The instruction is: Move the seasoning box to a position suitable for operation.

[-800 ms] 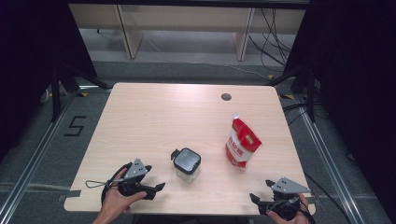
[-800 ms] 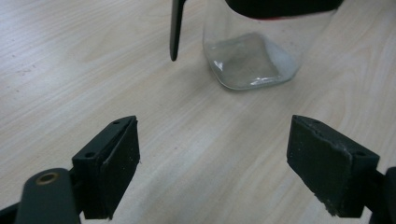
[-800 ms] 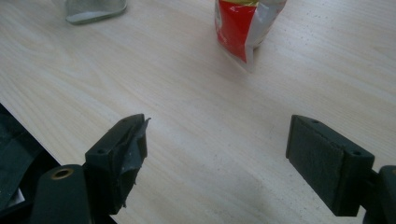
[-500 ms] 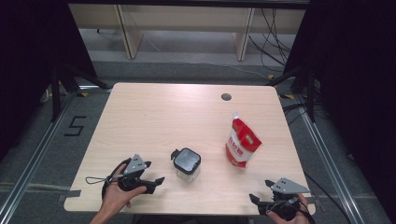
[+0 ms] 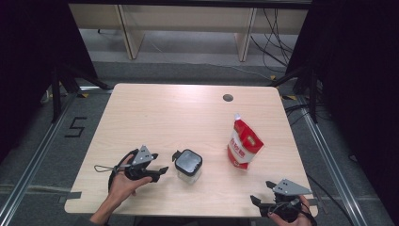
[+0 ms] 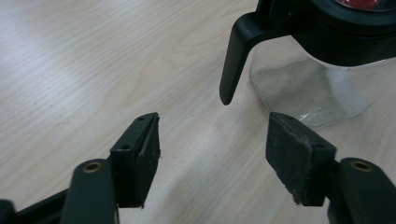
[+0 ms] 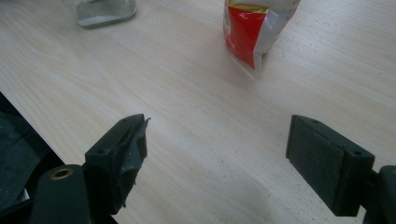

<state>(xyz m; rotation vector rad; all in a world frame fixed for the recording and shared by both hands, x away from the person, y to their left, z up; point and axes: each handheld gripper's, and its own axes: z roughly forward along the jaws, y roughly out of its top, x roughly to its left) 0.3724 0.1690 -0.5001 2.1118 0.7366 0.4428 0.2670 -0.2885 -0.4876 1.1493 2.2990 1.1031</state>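
The left tongs (image 5: 160,162) stand spread and empty just beside the clear glass jar (image 5: 188,165), whose black handle (image 6: 236,56) hangs right ahead of their tips. The right tongs (image 5: 261,193), spread wide, hold nothing at the near edge of the pale wood-grain worktop (image 5: 169,117), with the red-and-white pouch (image 5: 243,143) standing ahead of them. Beyond the worktop lie grey floor, loose cables (image 5: 273,33) and dark curtains.

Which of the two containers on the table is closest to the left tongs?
The clear glass jar with the black lid; it stands just ahead of the left tongs, while the red-and-white pouch stands farther right.
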